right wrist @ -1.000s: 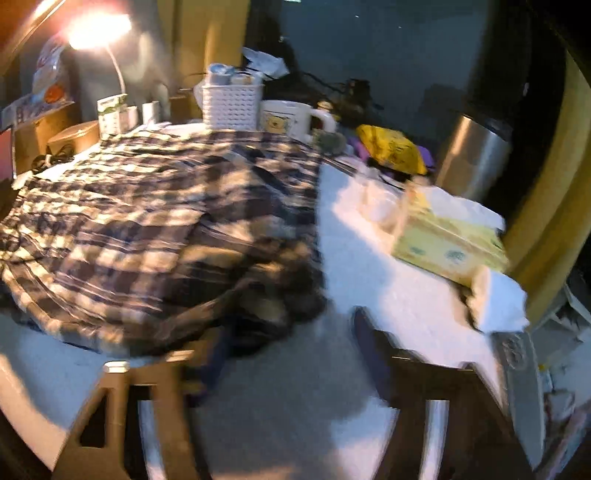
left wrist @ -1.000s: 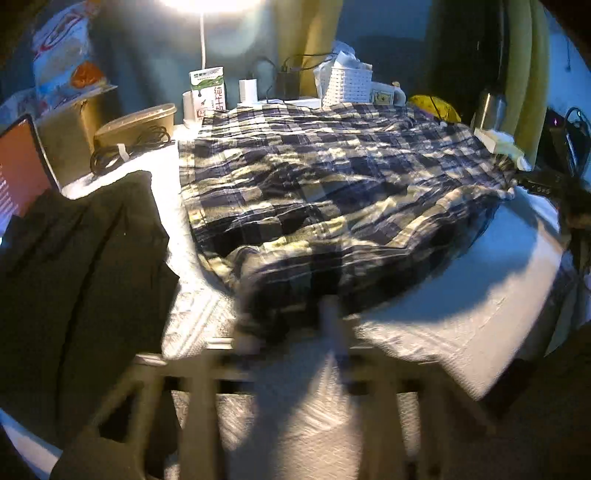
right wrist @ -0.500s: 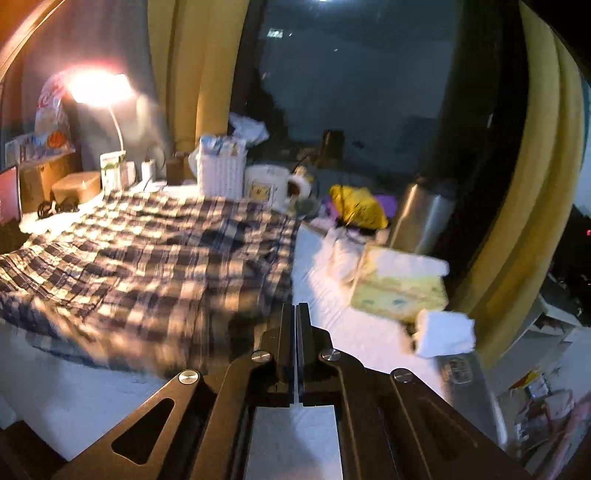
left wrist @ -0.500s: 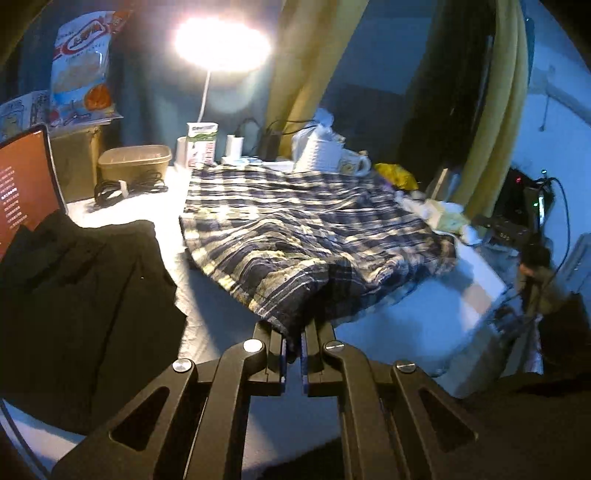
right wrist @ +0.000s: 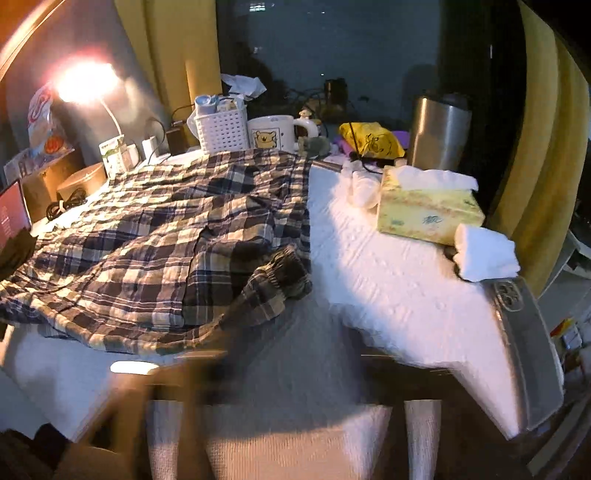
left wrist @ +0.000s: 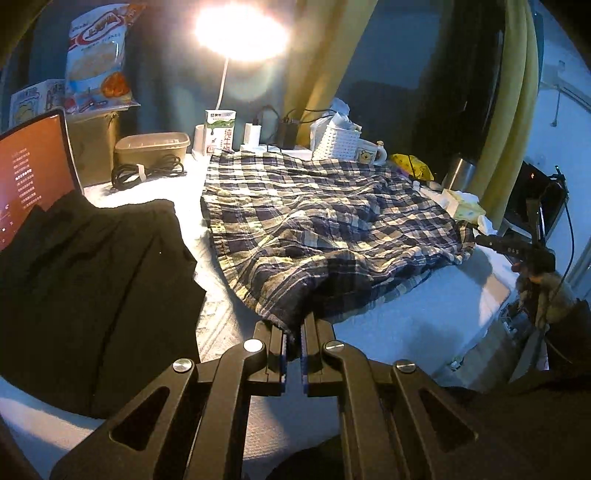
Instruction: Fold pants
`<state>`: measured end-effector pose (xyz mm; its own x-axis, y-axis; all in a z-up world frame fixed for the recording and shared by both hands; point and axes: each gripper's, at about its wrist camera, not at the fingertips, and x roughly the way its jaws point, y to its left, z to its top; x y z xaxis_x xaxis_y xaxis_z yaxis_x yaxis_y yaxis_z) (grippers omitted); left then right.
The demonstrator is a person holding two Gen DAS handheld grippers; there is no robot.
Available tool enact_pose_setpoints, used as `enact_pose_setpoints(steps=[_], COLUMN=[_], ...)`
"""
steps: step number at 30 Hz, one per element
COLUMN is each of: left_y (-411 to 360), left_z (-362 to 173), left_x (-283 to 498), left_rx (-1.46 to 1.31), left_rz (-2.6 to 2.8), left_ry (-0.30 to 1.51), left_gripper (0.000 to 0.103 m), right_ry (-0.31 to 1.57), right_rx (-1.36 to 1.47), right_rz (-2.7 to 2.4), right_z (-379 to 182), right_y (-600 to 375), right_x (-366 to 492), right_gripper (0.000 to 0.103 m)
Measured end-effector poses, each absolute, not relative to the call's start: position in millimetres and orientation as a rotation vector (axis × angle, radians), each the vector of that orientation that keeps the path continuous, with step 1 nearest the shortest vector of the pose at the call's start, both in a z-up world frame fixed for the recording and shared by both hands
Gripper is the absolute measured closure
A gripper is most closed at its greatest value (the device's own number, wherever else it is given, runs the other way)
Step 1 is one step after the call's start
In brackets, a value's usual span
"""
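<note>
Plaid pants point(left wrist: 317, 221) lie spread and wrinkled across the white-covered table point(left wrist: 406, 325). My left gripper point(left wrist: 293, 350) is shut on the near hem of the pants at the table's front. In the right wrist view the pants point(right wrist: 159, 240) fill the left half, with the gathered waistband point(right wrist: 284, 273) nearest. My right gripper point(right wrist: 291, 369) is a motion-blurred smear at the bottom edge, its jaws spread wide with nothing between them.
A black garment point(left wrist: 92, 280) lies left of the pants beside a laptop point(left wrist: 33, 173). A lamp point(left wrist: 240, 33), carton point(left wrist: 220, 129), white basket point(right wrist: 221, 129), mug point(right wrist: 273, 133), steel flask point(right wrist: 439, 129), tissue box point(right wrist: 428, 210) and rolled cloth point(right wrist: 484, 254) crowd the back and right.
The left gripper closed on the hem and has stayed shut on it. The right gripper, shut half a second ago, has opened and let the waistband drop onto the table.
</note>
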<state>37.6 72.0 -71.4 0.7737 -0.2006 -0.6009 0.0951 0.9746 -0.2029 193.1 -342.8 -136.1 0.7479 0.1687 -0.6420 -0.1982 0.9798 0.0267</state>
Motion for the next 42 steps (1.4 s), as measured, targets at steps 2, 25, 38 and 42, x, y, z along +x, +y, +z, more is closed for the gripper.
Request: enact_pose_setpoints(steps=[2, 25, 38, 42], left_y=[77.2, 81.2, 69.3, 77.0], left_z=[-72.4, -40.3, -99.5, -92.5], left_x=[39.3, 17.7, 4.9, 0.1], left_rx=[-0.172, -0.231, -0.19, -0.164], left_rz=[-0.151, -0.291, -0.26, -0.243], left_ry=[0.673, 0.651, 0.935, 0.934], left_gripper=[0.1, 0.1, 0.099, 0.098], right_ry=[0.685, 0.638, 0.759, 0.781], right_rx=[-0.067, -0.246, -0.256, -0.223], right_rz=[0.227, 0.191, 0.141, 0.13], right_z=[-139.1, -98.4, -142.5, -154.6], right_y=[-338.5, -327.2, -343.5, -347.7], right_x=[196.5, 184.2, 169.9, 171.0], right_gripper=[0.013, 0.082, 0.082, 0.081])
